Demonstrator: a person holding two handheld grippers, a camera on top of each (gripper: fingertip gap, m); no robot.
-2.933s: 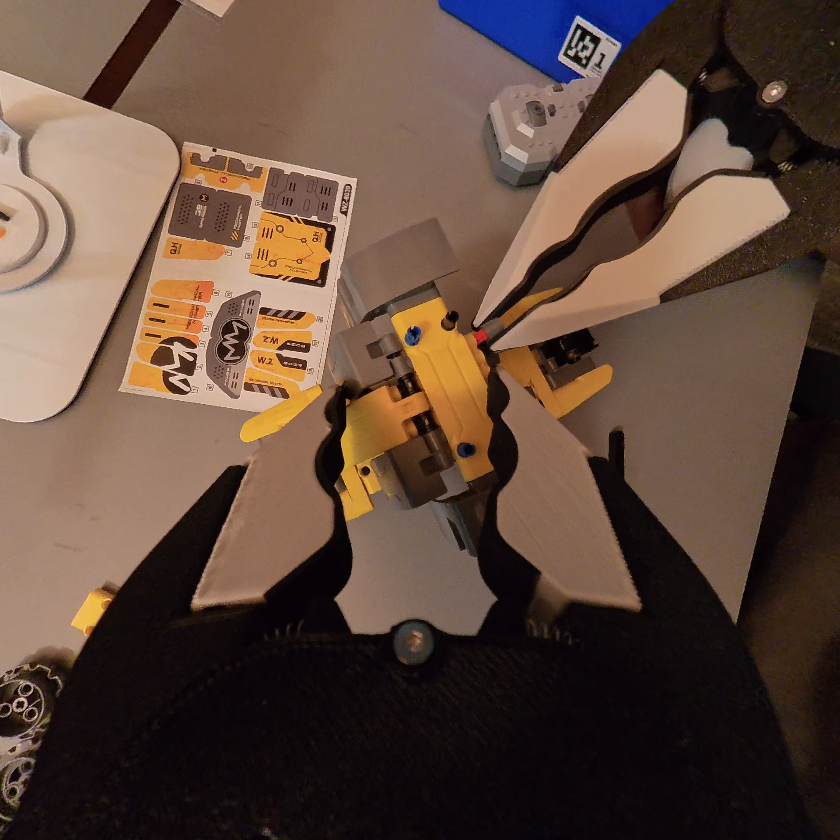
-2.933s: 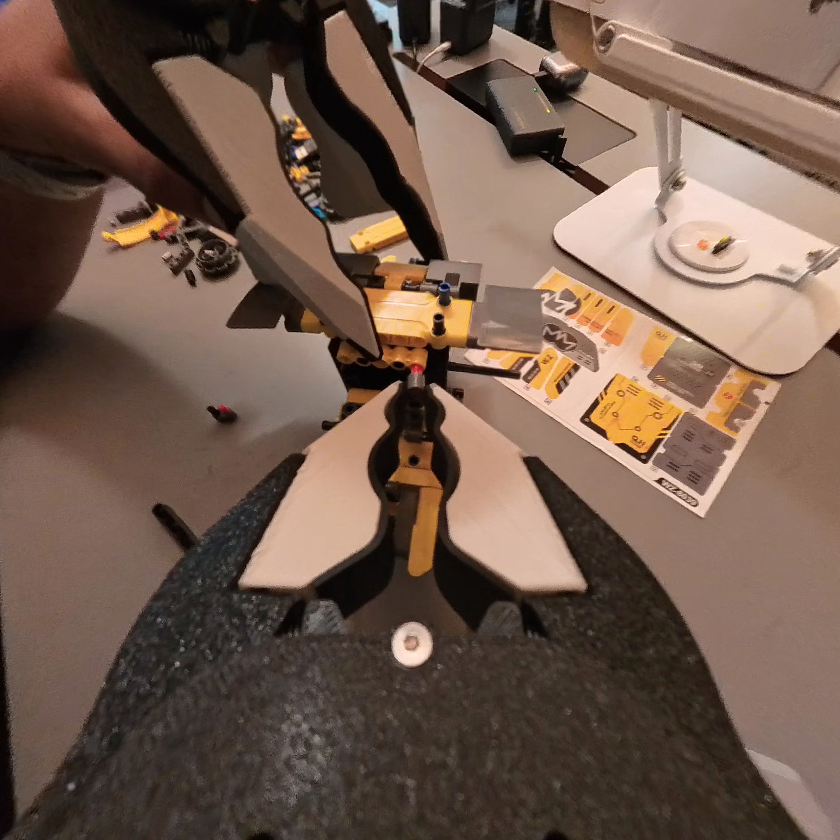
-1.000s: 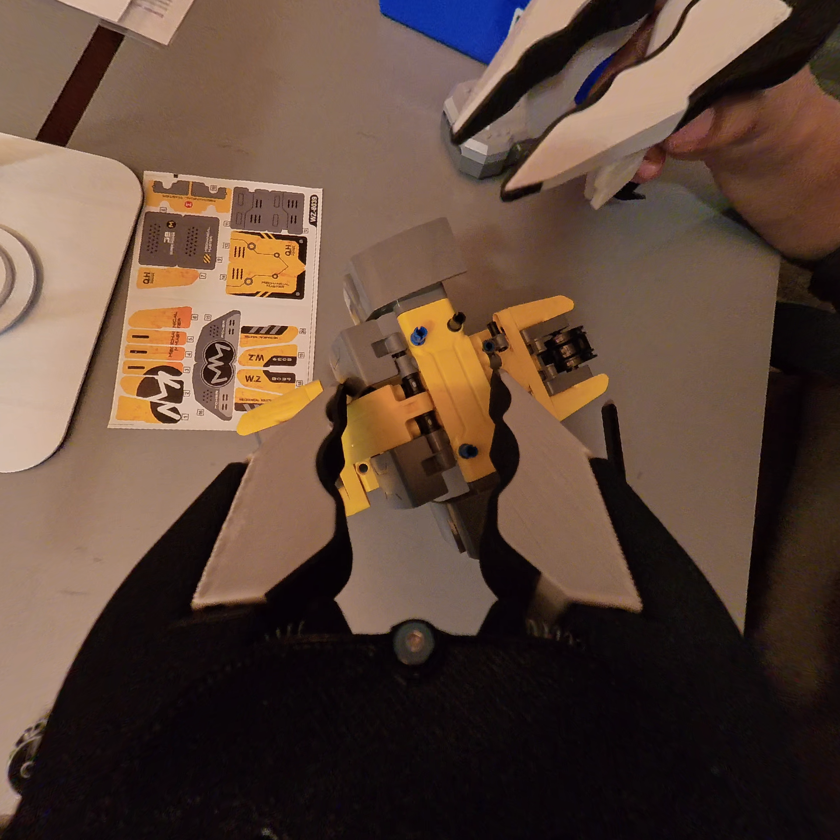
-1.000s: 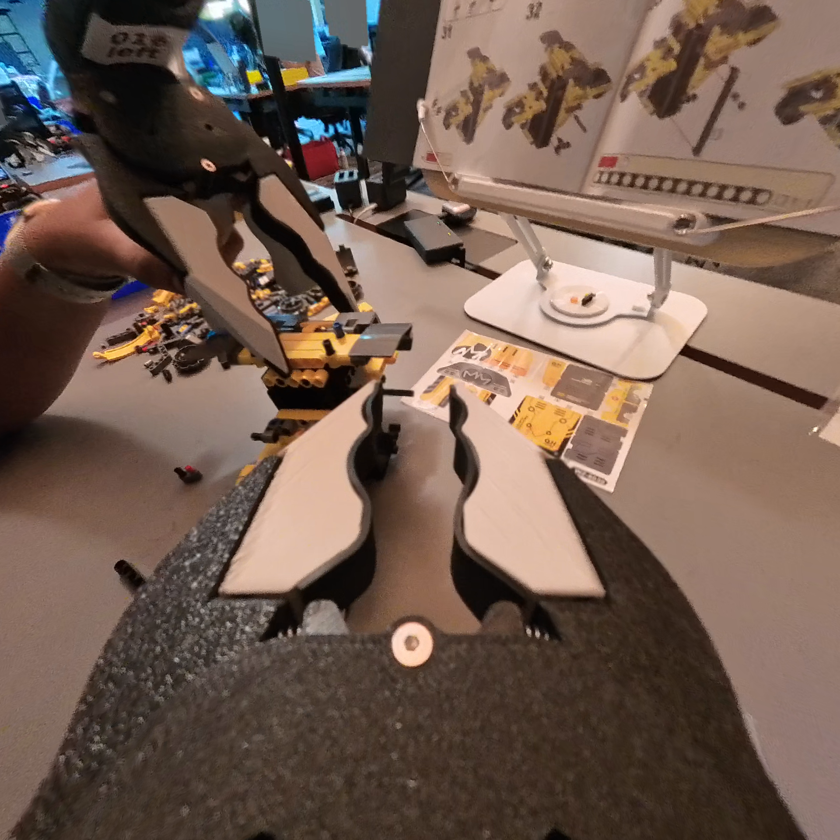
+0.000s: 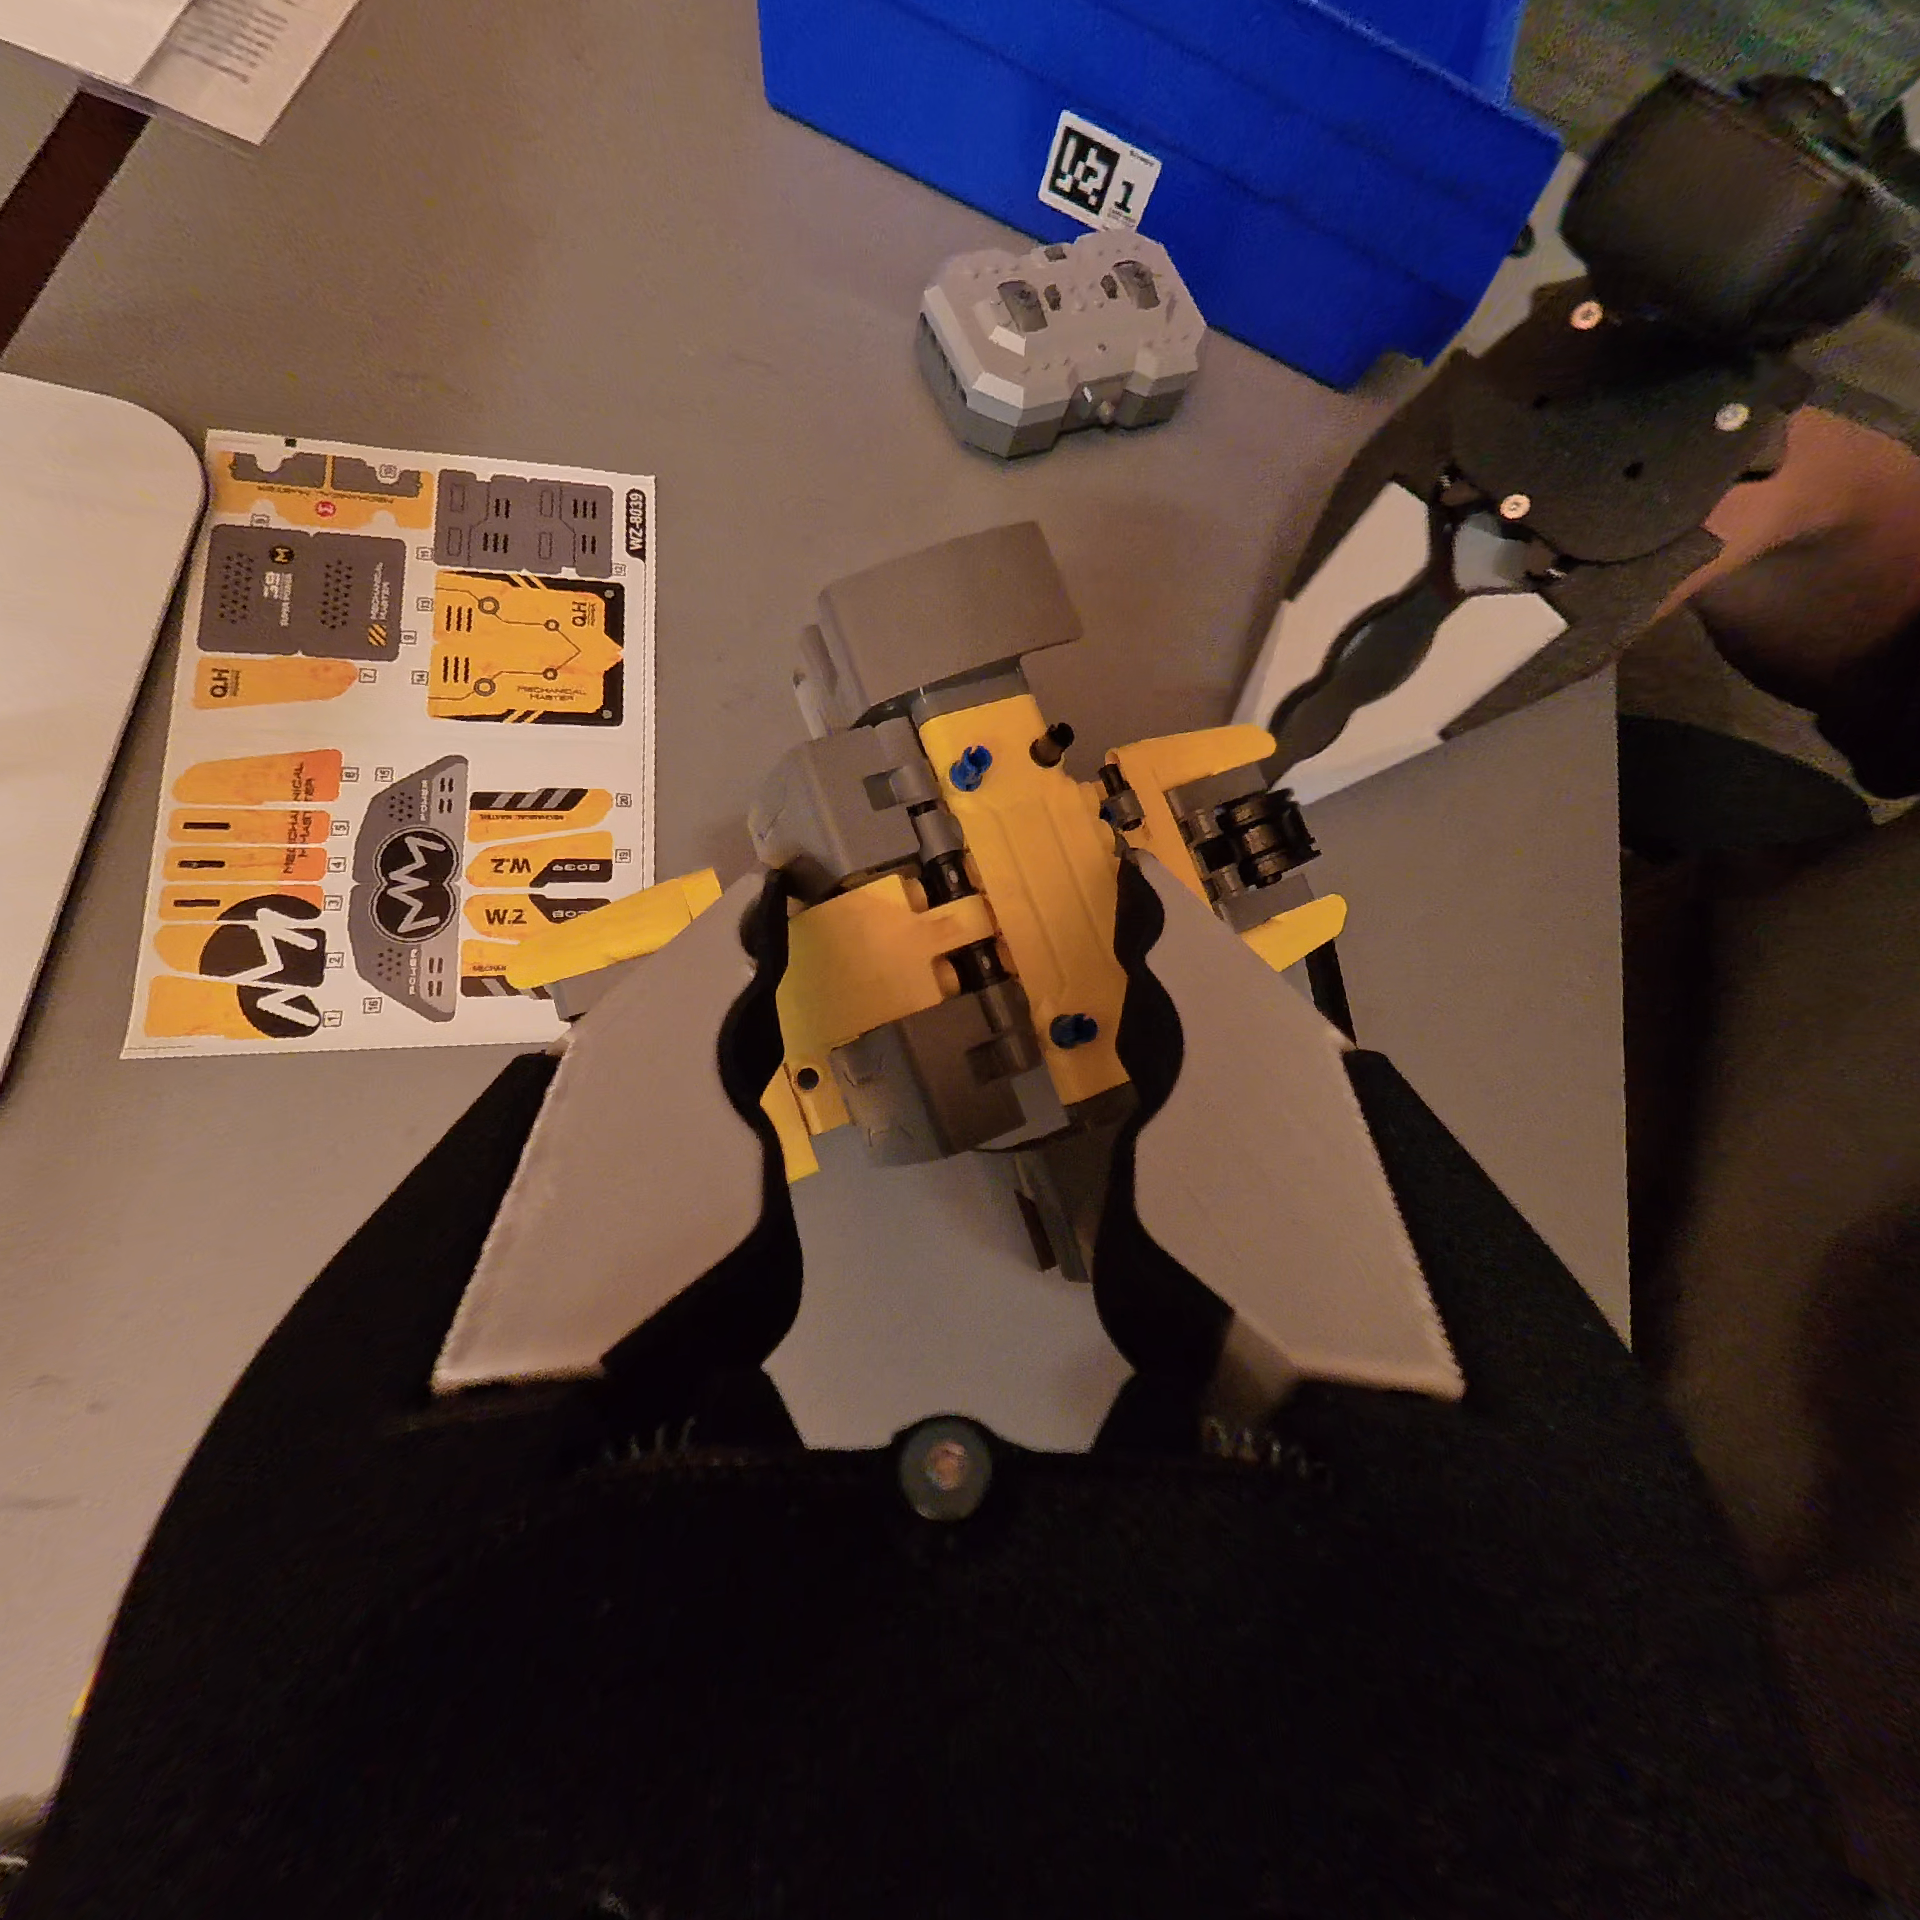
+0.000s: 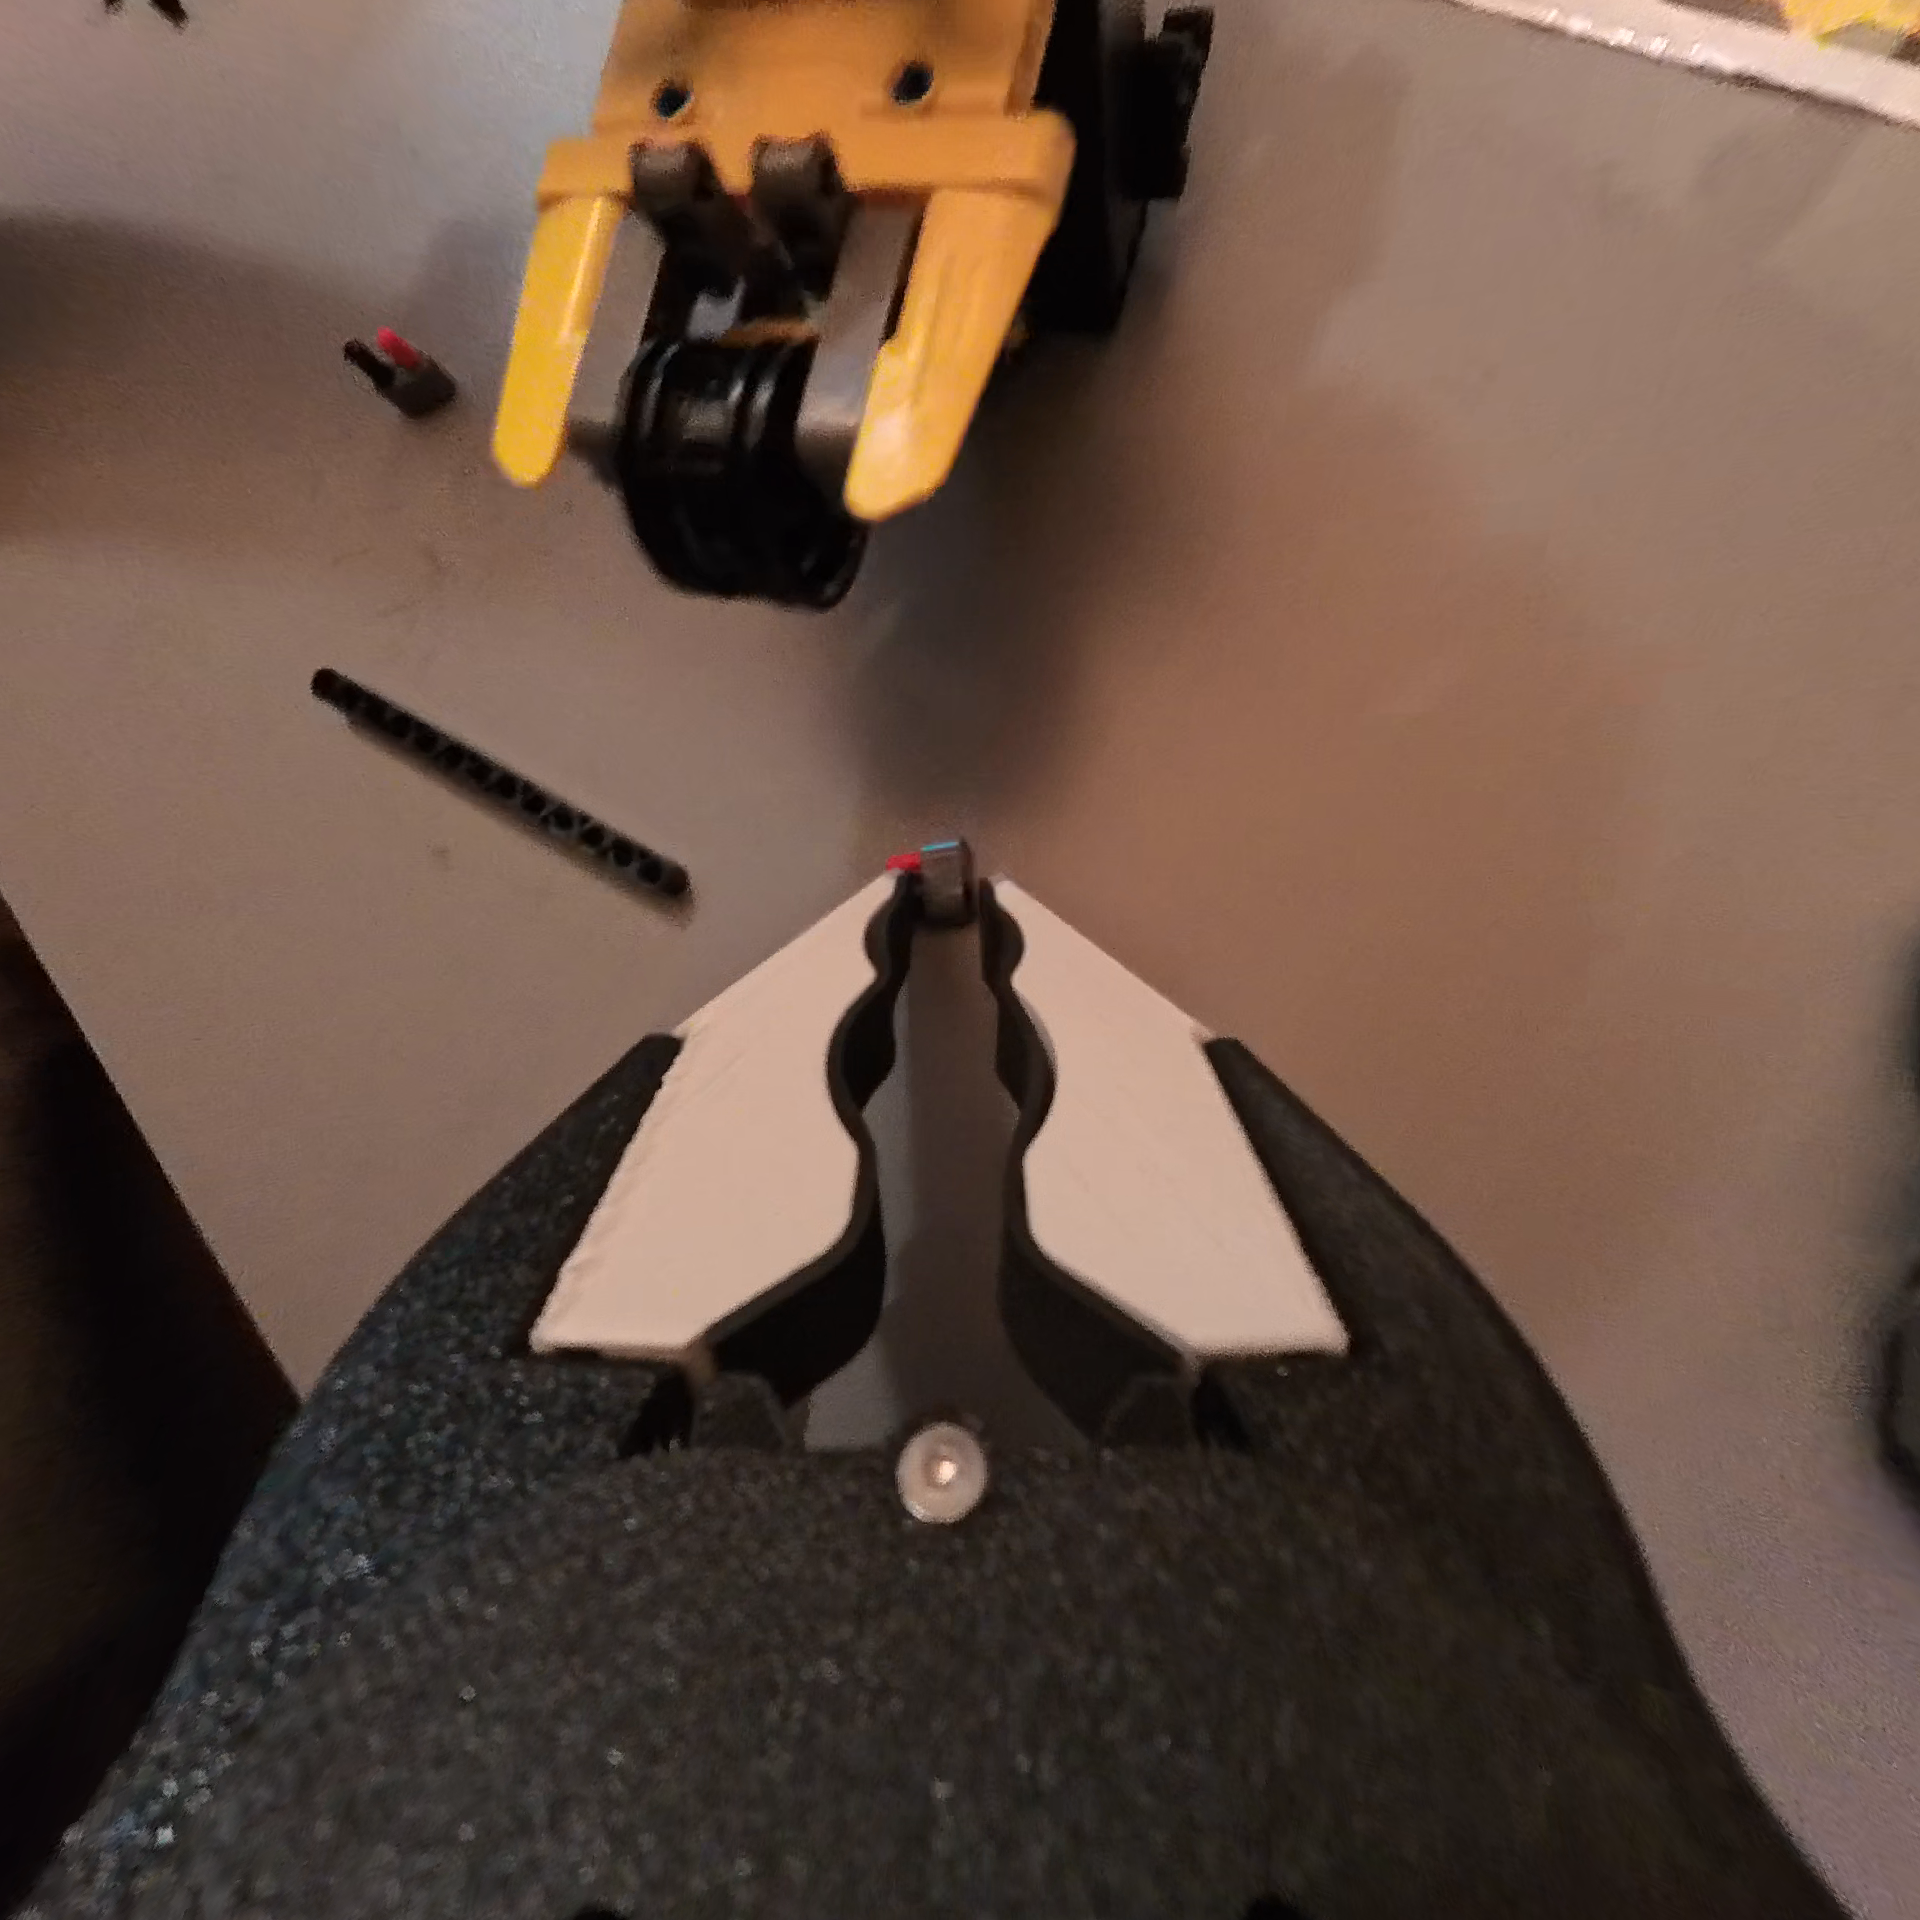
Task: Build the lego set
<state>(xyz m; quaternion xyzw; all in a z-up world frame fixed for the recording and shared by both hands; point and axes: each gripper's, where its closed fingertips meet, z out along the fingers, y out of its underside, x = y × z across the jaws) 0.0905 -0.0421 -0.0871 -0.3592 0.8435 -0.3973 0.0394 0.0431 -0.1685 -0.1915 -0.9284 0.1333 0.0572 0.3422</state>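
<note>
Yellow and grey plastic bricks make the model (image 5: pixel 966 914), a blocky build with blue pins and two flat yellow prongs at one end; it stands on the grey table (image 5: pixel 623 260). The left gripper (image 5: pixel 940 894) clamps it between its pale, wavy-edged fingers, one on each side of the body.

The right gripper (image 6: pixel 940 883) has its jaws nearly closed on a small dark pin with a red tip (image 6: pixel 935 883), held at the very tips, just above the table. One second ago these jaws were apart and empty and pointed toward the booklet stand; now they point down at the table, near the model's pronged end (image 6: pixel 727 312). The left grip on the model has not changed.

Around it lie a thin black toothed rod (image 6: pixel 499 795), another small red-tipped pin (image 6: pixel 400 374), a sticker sheet (image 5: pixel 395 738), a grey blocky unit (image 5: pixel 1060 343) and a blue box (image 5: pixel 1143 125). The right wrist view is blurred.
</note>
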